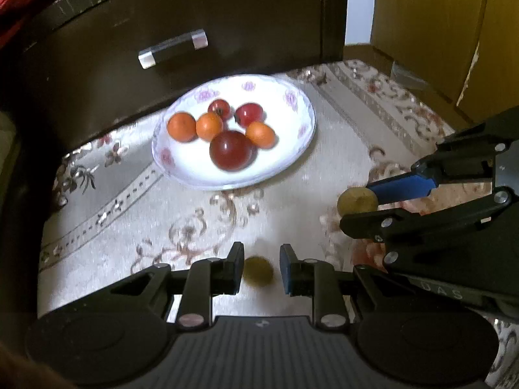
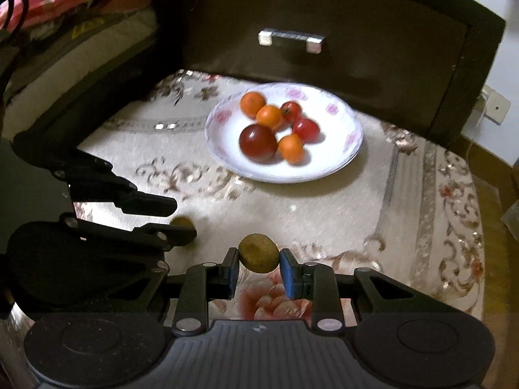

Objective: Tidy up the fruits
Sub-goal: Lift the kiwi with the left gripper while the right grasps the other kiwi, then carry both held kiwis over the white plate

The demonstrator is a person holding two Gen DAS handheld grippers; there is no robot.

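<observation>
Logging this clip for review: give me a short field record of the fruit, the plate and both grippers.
plate: white floral plate on patterned cloth, before a dark drawer
on plate: three orange fruits, three red fruits
left gripper: shut on a yellow-green fruit
right gripper: shut on a second yellow-green fruit

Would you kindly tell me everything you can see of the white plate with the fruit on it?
The white plate is round and shallow, glossy like ceramic, with pink and purple flowers printed round its rim. It lies flat on the patterned cloth, just before the dark drawer front. On it lie six small round fruits clustered together: three orange, two red and one larger dark red. Neither gripper touches it.
</observation>
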